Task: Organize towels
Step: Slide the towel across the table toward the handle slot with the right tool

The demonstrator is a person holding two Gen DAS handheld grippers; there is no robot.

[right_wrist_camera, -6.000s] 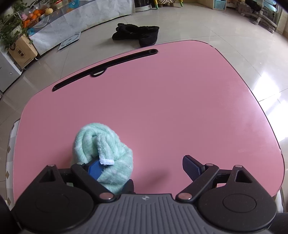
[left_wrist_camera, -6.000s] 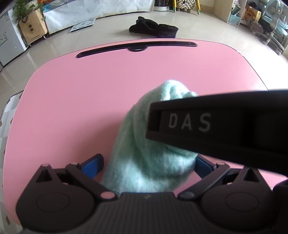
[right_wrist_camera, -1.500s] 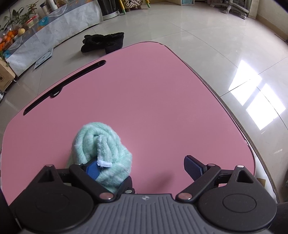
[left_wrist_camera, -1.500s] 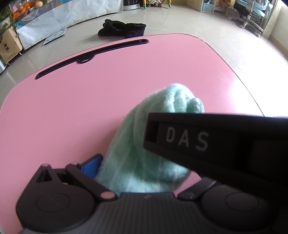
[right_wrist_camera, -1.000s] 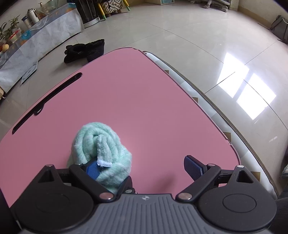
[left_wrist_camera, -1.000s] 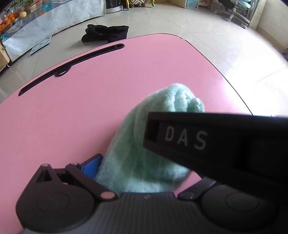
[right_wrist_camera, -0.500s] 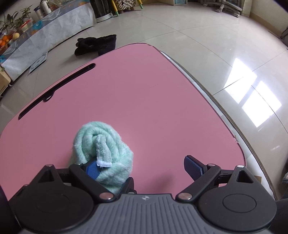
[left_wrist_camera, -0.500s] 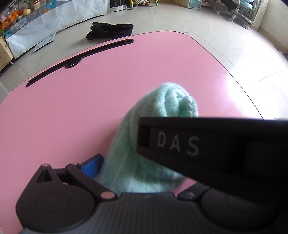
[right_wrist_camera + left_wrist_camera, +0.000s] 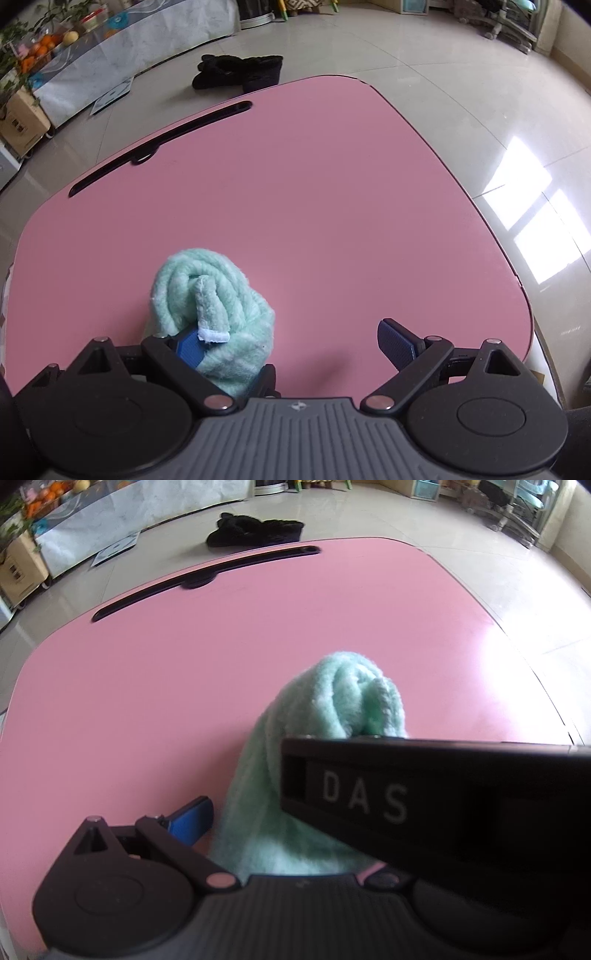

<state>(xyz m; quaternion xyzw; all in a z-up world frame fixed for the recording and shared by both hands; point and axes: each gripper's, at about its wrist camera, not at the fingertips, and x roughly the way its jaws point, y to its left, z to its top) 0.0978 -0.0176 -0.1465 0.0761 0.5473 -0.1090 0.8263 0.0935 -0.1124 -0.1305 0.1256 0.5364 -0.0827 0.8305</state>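
Right jaws: the right gripper (image 9: 291, 343) stands about half spread, with both blue pads in sight; the pad at 3 o'clock is bare, with bare pink between it and the cloth.
Right contact: the pad at 9 o'clock touches the towel (image 9: 212, 306), but nothing squeezes it from the other side, so I judge it unheld by this hand.
Left jaws: of the left gripper (image 9: 291, 830) only the 9 o'clock pad shows, just clear of the cloth; the other side is hidden behind the right gripper's black bar marked DAS, so whether they pinch the towel I cannot tell.
Towel place: the mint towel, rolled into a bundle, sits between the left jaws and runs out toward 12 o'clock in the left wrist view.
Long axis: from the left jaws' root toward 12 to 1 o'clock, over the counter (image 9: 332, 206).
Nearer hand: the left, judging by the bundle centred in its jaws; for the right it lies off at 9 o'clock.
Coming move: likely turns on shifting the right jaws toward 9 o'clock to straddle the roll.
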